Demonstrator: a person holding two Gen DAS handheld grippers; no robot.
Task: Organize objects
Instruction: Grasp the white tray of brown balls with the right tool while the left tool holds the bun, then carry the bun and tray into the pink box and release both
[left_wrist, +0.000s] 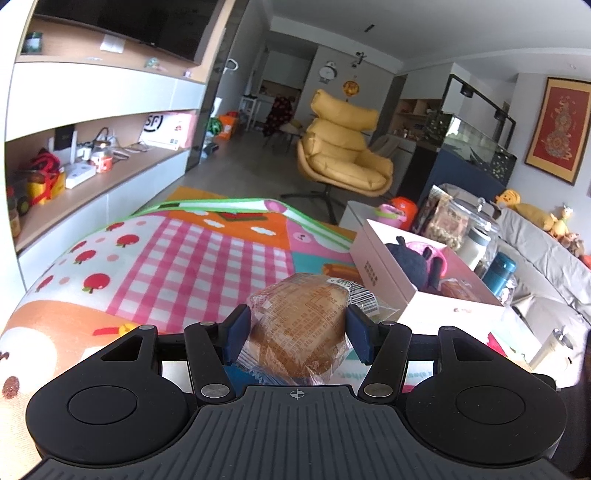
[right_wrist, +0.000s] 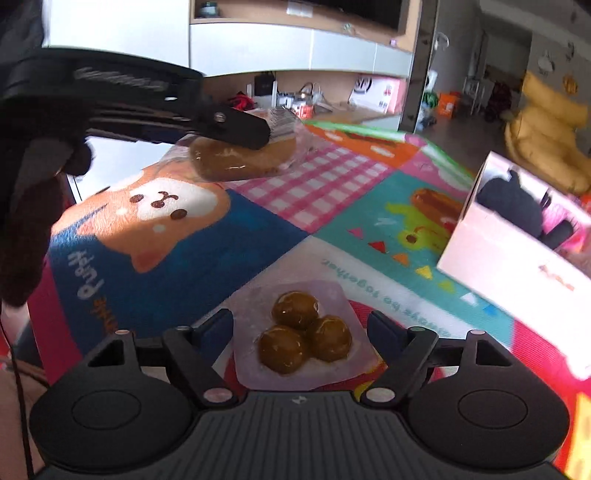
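Your left gripper (left_wrist: 298, 332) is clamping a wrapped bun (left_wrist: 301, 325); your right gripper (right_wrist: 300, 332) is straddling, jaws wide, the packet of brown balls (right_wrist: 303, 338). The box (left_wrist: 417, 295) is awaiting both.

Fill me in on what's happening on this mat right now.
A person is tidying snacks with a handheld gripper in each hand. The left gripper is shut on a wrapped bun and holds it up above the cartoon play mat. The right gripper is open, its fingers either side of a clear pack of three brown balls lying on the mat. A pink box to the right already holds a dark plush toy.
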